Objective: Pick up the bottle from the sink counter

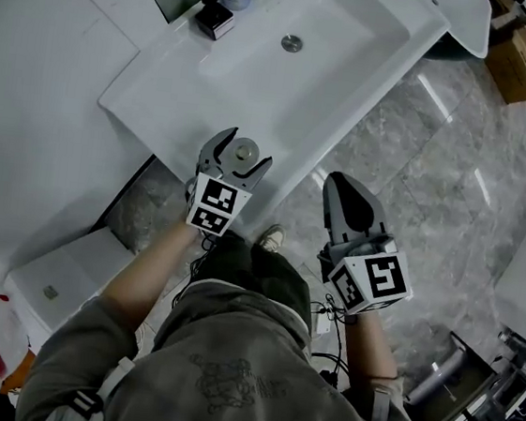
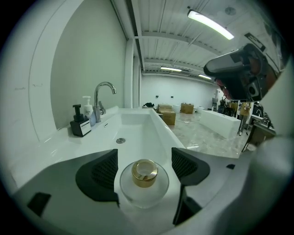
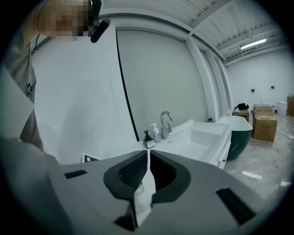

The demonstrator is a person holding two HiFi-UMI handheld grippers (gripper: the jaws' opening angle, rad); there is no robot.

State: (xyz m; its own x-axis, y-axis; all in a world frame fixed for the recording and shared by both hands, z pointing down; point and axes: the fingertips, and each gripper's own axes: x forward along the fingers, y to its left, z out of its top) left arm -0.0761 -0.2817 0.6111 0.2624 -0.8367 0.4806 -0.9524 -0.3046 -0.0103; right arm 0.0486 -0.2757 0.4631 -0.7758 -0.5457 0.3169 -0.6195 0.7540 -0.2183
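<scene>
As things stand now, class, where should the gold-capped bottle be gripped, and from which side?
Probably the bottle by its round clear body, below the gold cap, from the counter's near edge: it stands upright, and the open left gripper straddles it.

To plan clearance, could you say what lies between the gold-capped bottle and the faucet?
Only the sink basin and its drain, in the left gripper view.
</scene>
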